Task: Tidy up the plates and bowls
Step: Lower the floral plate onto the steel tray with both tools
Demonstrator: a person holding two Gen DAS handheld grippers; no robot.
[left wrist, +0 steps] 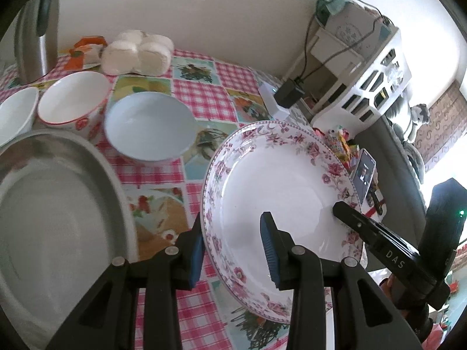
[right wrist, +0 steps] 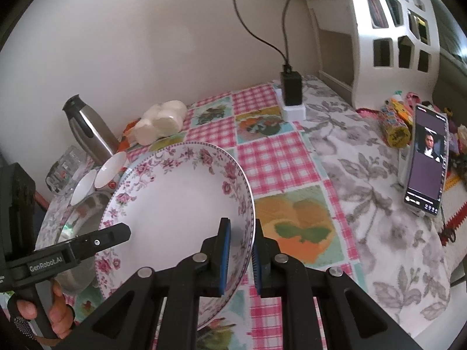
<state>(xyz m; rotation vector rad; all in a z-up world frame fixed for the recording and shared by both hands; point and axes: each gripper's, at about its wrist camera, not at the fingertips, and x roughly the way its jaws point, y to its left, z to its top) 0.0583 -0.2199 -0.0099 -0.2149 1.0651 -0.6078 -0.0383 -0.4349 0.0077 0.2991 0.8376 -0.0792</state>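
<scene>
White round plate w/ pink floral rim [left wrist: 280, 180] is held tilted above the table, gripped on two opposite edges. Left gripper [left wrist: 233, 256] is clamped on the plate's left rim, one blue pad under the rim, the other on the white inside face. Right gripper [right wrist: 240, 255] is clamped on the opposite rim, pads pinching the edge close together.

Hard to see: the plate's near edge is cut off behind the left gripper's black frame in the left wrist view; its underside isn't visible. In the right wrist view the plate hides most of the round steel tray [left wrist: 55, 204] and the bowls behind it; only slivers show. A person's hand [right wrist: 59, 315] on the left gripper's handle is half cut off at frame edge.

Around: pale blue bowl [left wrist: 149, 128], just beside it a white bowl w/ red rim and red pattern [left wrist: 74, 99], and another white bowl [left wrist: 16, 113] cut by the frame edge, all on the pink-checked tablecloth w/ fruit squares [right wrist: 271, 157]. Steel flask w/ black top [right wrist: 87, 128] and a pack of white rounds in clear wrap [left wrist: 137, 52] stand nr the wall. Black charger on white block [right wrist: 292, 93], phone w/ lit screen [right wrist: 426, 163] leaning upright to the right, white cut-out shelf unit [right wrist: 391, 29] behind.
</scene>
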